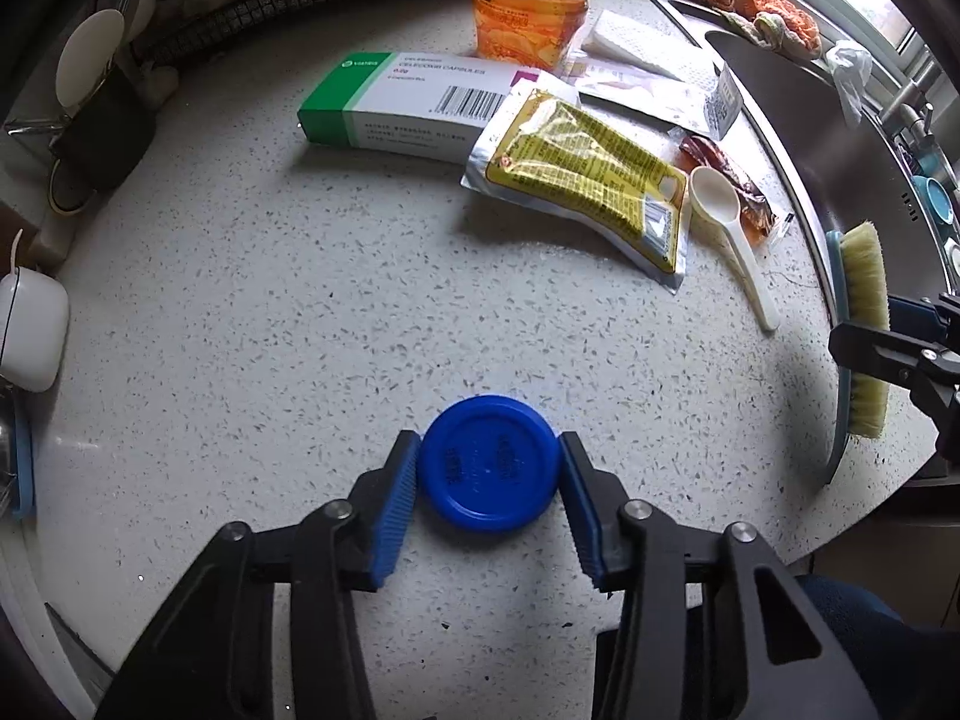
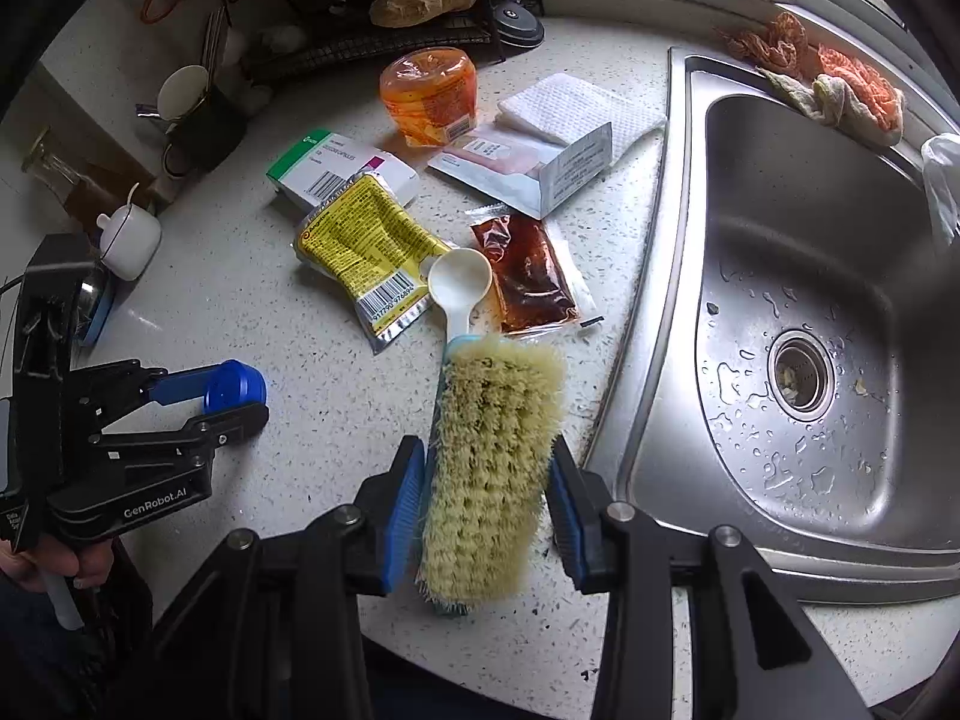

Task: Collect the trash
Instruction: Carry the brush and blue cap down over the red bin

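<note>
A round blue lid (image 1: 489,462) lies on the speckled counter (image 1: 270,300), and my left gripper (image 1: 490,443) is shut on it, one blue pad against each side. The right wrist view shows that lid (image 2: 234,384) clamped in the left gripper (image 2: 257,397). My right gripper (image 2: 486,447) is shut on a pale-bristled scrubbing brush (image 2: 492,420), bristles up, near the sink edge. Further back lie a yellow foil packet (image 2: 360,246), a green-and-white medicine box (image 1: 408,102), a red sauce sachet (image 2: 528,276), a white plastic spoon (image 2: 459,288) and an orange tub (image 2: 429,96).
A steel sink (image 2: 678,300) fills the right side, with cloths (image 2: 840,90) on its far rim. White packets and a folded white cloth (image 2: 570,114) lie beside the tub. A wire rack (image 2: 372,42) lines the back wall, and a small white pot (image 2: 129,240) stands at the left.
</note>
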The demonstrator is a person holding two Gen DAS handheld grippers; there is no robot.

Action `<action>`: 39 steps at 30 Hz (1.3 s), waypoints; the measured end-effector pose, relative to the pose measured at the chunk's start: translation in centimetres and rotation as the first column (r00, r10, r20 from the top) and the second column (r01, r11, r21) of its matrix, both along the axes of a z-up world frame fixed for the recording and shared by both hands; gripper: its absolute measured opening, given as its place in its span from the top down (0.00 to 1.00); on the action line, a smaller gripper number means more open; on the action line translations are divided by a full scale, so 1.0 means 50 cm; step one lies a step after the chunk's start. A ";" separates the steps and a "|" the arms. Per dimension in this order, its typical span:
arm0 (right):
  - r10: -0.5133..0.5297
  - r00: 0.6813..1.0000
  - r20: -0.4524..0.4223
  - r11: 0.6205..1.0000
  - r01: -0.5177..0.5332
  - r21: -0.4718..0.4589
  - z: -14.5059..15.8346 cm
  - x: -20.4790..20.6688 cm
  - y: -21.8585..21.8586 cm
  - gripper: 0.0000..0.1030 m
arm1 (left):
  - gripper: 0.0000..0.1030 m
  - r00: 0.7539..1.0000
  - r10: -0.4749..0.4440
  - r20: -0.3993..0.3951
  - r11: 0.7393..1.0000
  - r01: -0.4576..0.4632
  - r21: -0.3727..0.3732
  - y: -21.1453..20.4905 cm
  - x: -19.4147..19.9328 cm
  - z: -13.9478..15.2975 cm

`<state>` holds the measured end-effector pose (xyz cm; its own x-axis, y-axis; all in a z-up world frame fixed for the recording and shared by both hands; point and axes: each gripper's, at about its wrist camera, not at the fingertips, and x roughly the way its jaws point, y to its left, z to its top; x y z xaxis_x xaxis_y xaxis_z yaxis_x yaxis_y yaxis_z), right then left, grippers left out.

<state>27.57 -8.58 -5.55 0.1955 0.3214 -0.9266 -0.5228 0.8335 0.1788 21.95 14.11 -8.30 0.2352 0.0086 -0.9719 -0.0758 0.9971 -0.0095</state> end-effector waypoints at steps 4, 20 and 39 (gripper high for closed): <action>0.001 1.000 0.005 1.000 -0.001 0.008 0.004 -0.004 -0.005 0.64 | 0.58 1.000 0.009 -0.004 1.000 -0.009 0.027 -0.024 -0.001 0.010; -0.080 0.994 0.075 0.996 0.078 0.034 0.048 -0.043 -0.135 0.64 | 0.58 0.984 -0.134 0.120 0.990 0.127 0.064 -0.184 -0.016 0.113; -0.210 0.974 0.091 0.978 0.209 0.015 0.054 -0.263 -0.406 0.64 | 0.58 0.934 -0.318 0.164 0.947 0.320 0.020 -0.530 -0.184 0.108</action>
